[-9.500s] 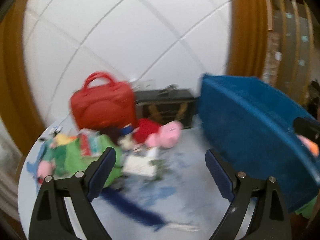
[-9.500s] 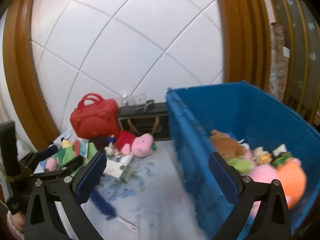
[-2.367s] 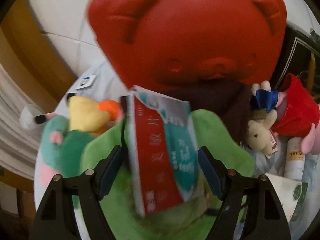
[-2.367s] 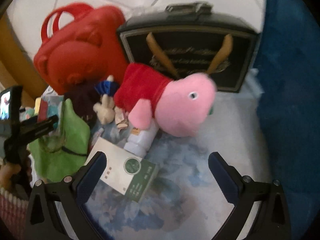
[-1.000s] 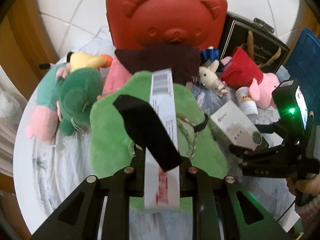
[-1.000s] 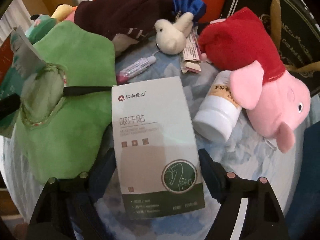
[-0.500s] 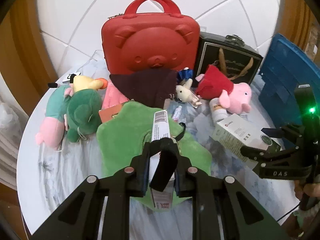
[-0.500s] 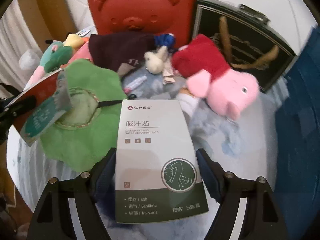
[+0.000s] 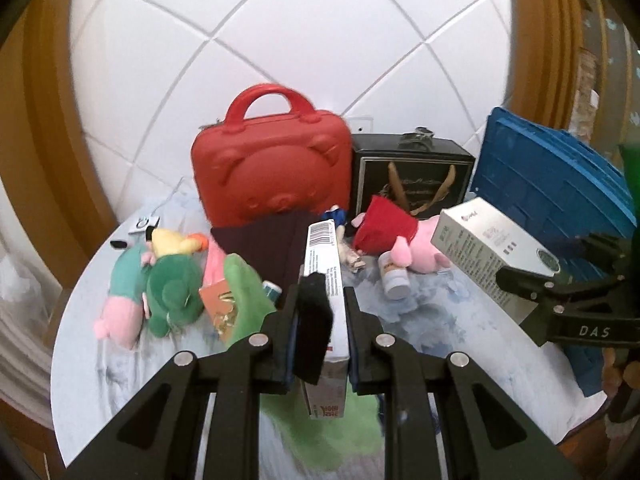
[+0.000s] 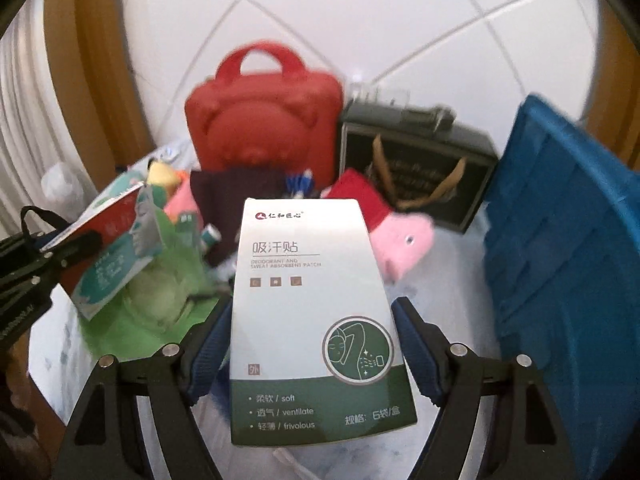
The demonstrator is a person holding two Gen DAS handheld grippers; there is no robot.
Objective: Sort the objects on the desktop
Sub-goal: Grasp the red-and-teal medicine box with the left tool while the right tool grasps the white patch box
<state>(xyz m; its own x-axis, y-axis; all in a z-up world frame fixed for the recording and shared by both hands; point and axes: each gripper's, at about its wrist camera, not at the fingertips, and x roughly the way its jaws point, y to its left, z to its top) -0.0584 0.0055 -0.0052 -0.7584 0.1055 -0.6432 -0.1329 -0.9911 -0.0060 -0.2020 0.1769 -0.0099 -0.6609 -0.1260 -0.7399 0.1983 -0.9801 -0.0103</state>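
Desk [image 9: 440, 344]: round, pale top, crowded with toys and packages.
Blue crate [image 9: 552, 192]: at 3 o'clock on the desk; the likely bin for sorted things.
Red case [image 9: 272, 176]: upright at 12 o'clock against the tiled wall, a black box [image 9: 408, 172] just beside it toward 1 o'clock.
Green cushion [image 9: 248, 296]: soft, at 7 o'clock below the case; it seems to hang partly from the left grip by a black strap [image 9: 316, 316].
Pink pig toy [image 10: 400, 240]: lying at 2 o'clock, between the black box and the lifted carton.
White carton [image 10: 312, 320]: held clear of the desk at centre; light, stiff card with smooth faces, likely to crush or slip if squeezed hard. Best held across its two long edges.
Flat packet [image 9: 326, 292]: thin, light card; held edge-on.
Right hand-held gripper [image 10: 312, 348]: jaws wide, grasping the white carton by its sides.
Left hand-held gripper [image 9: 320, 320]: clenched nearly closed on the flat packet and strap.
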